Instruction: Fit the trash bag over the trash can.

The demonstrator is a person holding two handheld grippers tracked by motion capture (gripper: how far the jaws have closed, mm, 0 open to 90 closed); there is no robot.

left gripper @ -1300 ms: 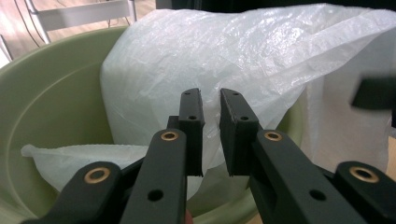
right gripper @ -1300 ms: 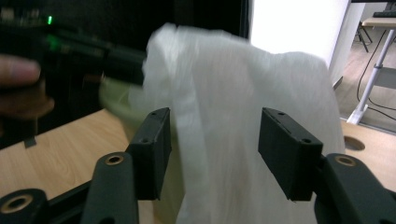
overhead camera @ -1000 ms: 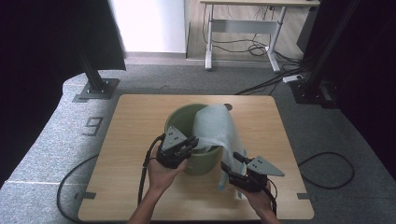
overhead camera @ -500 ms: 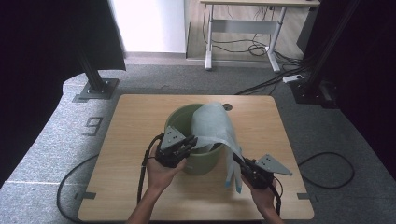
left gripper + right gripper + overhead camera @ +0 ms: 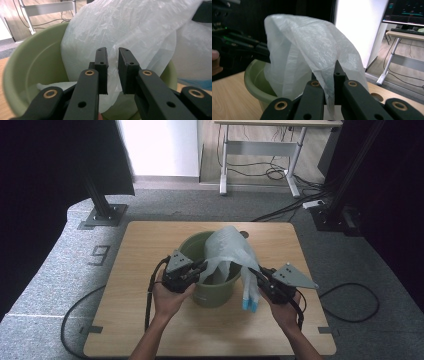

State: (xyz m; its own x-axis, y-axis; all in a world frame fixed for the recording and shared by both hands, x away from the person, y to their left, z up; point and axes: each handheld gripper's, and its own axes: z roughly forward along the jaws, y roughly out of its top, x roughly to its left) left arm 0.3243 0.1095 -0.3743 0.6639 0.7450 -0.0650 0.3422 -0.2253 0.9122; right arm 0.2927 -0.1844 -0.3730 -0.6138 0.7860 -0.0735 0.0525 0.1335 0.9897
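Translucent white plastic, a thin bag [image 5: 227, 251], billows up out of a green bucket [image 5: 212, 290] that stands near the middle of the wooden tabletop [image 5: 130, 270]. Part of the bag hangs inside the bucket; the rest drapes over the rim on the person's right and trails down outside the wall, ending in a blue-tinted edge close to the tabletop.

In the right gripper view the right tongs [image 5: 329, 82] are clamped together on a gathered fold of the bag [image 5: 312, 50], with the film pinched between the pads and running up from them in a tent shape above the bucket [image 5: 255, 75]. Their jaws have just been closing, and the plastic sits between them. In the high view these right tongs [image 5: 256, 274] sit just beside the bucket's right side, carried by the right hand [image 5: 286, 312].

The left tongs [image 5: 112, 62] stand at the near-left rim of the bucket [image 5: 30, 62]. Their jaws have just eased slightly wider and are narrowly apart, with the bag [image 5: 130, 27] behind the gap; whether the pads press on any film cannot be told. From above, the left tongs [image 5: 200, 268] reach over the rim, held by the left hand [image 5: 170, 297].

Black cables trail from both grippers across the tabletop's edge to the grey floor [image 5: 65, 270].
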